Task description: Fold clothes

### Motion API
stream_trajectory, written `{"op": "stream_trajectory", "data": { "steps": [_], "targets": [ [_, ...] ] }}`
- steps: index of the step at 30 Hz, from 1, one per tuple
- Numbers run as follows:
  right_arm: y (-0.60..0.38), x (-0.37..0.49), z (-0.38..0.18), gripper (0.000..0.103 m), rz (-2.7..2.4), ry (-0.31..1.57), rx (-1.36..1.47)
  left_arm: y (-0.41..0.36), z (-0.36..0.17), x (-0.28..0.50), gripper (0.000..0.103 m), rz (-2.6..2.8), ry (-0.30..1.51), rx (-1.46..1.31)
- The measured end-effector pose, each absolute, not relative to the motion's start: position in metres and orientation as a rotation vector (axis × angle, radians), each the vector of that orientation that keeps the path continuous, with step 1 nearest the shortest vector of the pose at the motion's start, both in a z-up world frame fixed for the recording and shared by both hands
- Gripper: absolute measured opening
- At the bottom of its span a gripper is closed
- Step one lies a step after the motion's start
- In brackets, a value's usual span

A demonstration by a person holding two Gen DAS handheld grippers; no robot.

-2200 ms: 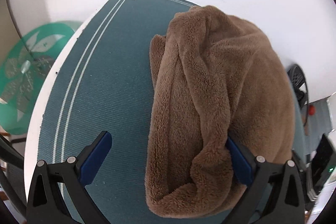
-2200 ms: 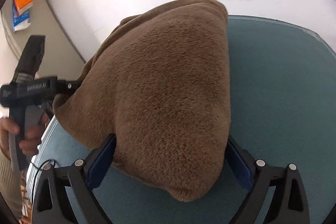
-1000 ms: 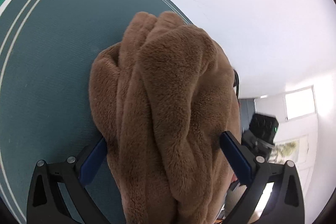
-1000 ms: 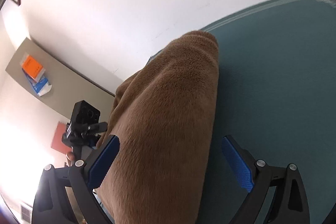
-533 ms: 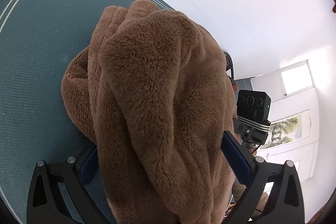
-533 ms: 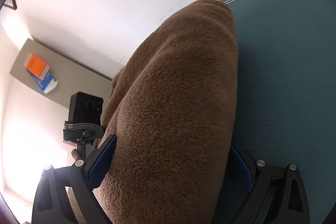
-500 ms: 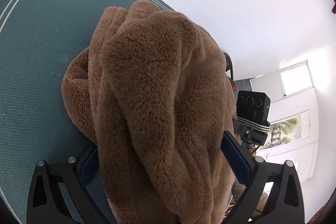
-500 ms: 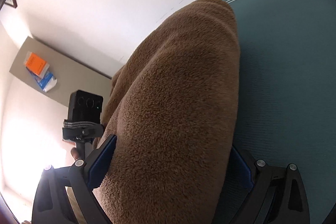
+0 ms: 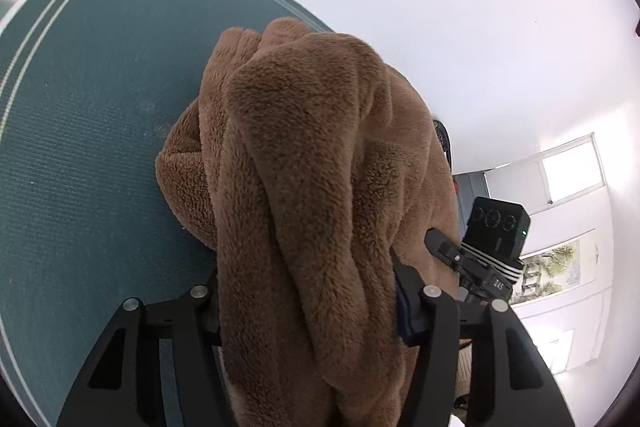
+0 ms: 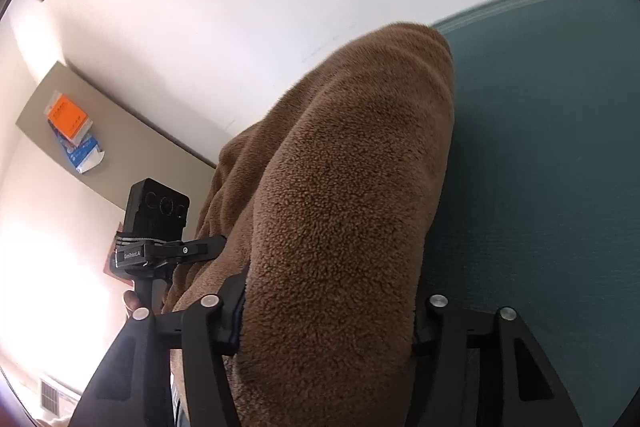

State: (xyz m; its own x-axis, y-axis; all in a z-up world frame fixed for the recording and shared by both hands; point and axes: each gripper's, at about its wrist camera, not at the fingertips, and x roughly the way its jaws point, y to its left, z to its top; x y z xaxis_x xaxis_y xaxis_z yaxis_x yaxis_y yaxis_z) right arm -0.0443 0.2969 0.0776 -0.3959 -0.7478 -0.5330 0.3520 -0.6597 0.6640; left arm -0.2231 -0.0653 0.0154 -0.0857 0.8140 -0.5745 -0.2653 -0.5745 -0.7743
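both grippers are on the same brown fleece garment (image 9: pixel 320 187), one at each near corner of the bundle. its long axis runs away from the fingers toward the far edge of the teal mat (image 9: pixel 80 107), so any lift or fold-over goes along that line, with the two hands side by side across the short axis. neither hand looks clearly nearer; each one shows in the other's view just beside the cloth.

left gripper (image 9: pixel 308 311): jaws closing, thick fold of fleece between them, and the fabric bulges over both fingers, so it reads as pinching the cloth. right gripper (image 10: pixel 328 323): jaws also closing, fleece filling the whole gap and pressed in at both sides, again a pinch on the cloth.

garment location: near end up in the jaws, far end resting on the mat by its far border, close to the white wall (image 9: pixel 440 7).

look: plush tan-brown pile, bulky, already doubled into several soft rolled layers. the left wrist view shows three or four lengthwise ridges; the right wrist view shows one smooth rounded outer face. no sleeves, collar or hem can be picked out. my guess: thick and springy, so it will want to unroll.
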Motion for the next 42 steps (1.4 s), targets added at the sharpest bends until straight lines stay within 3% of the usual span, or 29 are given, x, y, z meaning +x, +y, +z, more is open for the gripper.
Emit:
{"op": "stream_trajectory", "data": {
  "steps": [8, 19, 30, 36, 40, 42],
  "targets": [
    [0.328, 0.024, 0.131, 0.057, -2.196, -0.542, 0.988, -0.032, 0.060, -0.188, 0.062, 1.760, -0.555, -1.338],
    [0.475, 0.188, 0.187, 0.057, -2.419, -0.607, 0.868, 0.123, 0.116, -0.098, 0.062, 1.591, -0.357, -1.250],
    [0.611, 0.298, 0.159, 0.057, -2.581, -0.739, 0.959, 0.267, 0.076, -0.067, 0.062, 1.502, -0.253, -1.363],
    [0.601, 0.282, 0.116, 0.057, -2.599, -0.776, 1.087, 0.308, 0.046, -0.070, 0.063, 1.549, -0.194, -1.435],
    [0.586, 0.284, 0.104, 0.059, -2.619, -0.747, 1.094, 0.281, 0.032, -0.069, 0.074, 1.605, -0.132, -1.420],
    [0.587, 0.270, 0.112, 0.071, -2.646, -0.706, 1.106, 0.287, 0.041, -0.062, 0.079, 1.650, -0.077, -1.409]
  ]
}}
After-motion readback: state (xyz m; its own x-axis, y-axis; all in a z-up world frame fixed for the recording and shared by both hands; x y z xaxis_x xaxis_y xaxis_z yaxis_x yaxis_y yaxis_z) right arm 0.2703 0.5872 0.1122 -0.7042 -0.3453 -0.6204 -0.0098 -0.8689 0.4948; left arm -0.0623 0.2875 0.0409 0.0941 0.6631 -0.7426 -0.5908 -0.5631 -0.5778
